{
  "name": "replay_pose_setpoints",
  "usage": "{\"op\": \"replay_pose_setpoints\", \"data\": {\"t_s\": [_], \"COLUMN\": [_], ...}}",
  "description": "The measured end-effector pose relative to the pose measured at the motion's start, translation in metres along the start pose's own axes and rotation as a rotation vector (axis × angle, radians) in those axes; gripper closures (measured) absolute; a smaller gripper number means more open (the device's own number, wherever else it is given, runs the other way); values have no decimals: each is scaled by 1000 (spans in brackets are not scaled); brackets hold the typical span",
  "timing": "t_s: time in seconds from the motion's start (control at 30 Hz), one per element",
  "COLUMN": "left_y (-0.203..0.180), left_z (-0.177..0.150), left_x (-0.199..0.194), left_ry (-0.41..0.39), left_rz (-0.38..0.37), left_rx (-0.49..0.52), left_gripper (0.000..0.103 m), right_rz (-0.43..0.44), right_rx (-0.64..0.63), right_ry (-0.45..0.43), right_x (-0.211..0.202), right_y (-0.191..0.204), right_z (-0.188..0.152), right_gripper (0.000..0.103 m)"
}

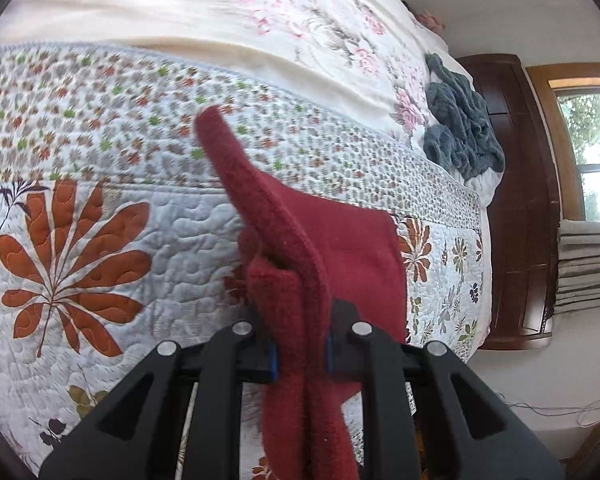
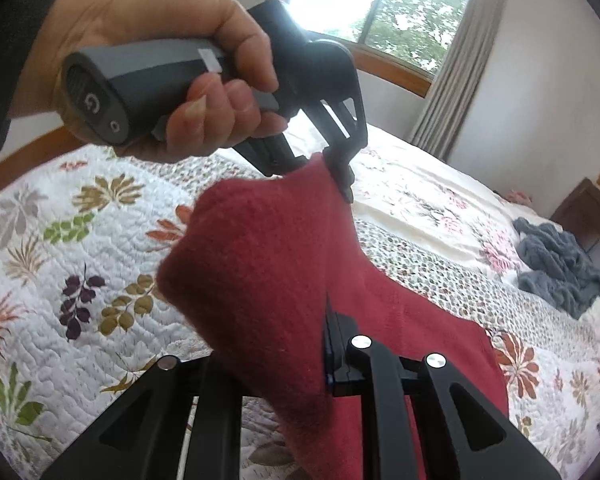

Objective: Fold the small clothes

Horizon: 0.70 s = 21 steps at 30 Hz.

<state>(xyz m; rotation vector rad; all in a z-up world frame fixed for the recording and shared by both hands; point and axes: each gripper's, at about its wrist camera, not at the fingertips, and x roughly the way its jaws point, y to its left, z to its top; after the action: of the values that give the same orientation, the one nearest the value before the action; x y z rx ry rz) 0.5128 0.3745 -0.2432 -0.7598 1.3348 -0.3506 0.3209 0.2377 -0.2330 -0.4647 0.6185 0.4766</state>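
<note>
Left gripper [image 1: 300, 354]: fingers clenched on a bunched fold of the dark red fleece cloth [image 1: 352, 240]. Right gripper [image 2: 300, 360]: fingers clamped on another edge of the same cloth, which drapes over its left finger. The cloth hangs lifted between both, its lower part lying on the white floral quilted bedspread [image 1: 112, 264]. A crumpled grey-blue knitted garment [image 2: 560, 264] lies well apart, near the bed's far edge.
</note>
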Motion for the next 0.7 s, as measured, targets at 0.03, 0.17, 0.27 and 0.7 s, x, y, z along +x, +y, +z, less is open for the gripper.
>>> {"op": "replay_pose_setpoints", "data": {"t_s": [0.03,0.17,0.27,0.7], "left_y": [-8,-38,-61,-146], "left_z": [0,0,1,-1], "left_x": [0,3,9,65], "left_ry": [-1,-2,1,42], "left_rz": [6,33,54,144], "left_rx": [8,37,53,140], "left_gripper": [89,89,89,89], "right_rz": [2,12,15,-9], "right_rx": [18,92,148,295], "right_ry": [-4,-18,-27,-43], "right_x": [-3,-13,-19,-36], "right_y": [-6,-30,-49,-117], "right_z": [0,0,-1,-26], "right_gripper": [87,87,87,87]}}
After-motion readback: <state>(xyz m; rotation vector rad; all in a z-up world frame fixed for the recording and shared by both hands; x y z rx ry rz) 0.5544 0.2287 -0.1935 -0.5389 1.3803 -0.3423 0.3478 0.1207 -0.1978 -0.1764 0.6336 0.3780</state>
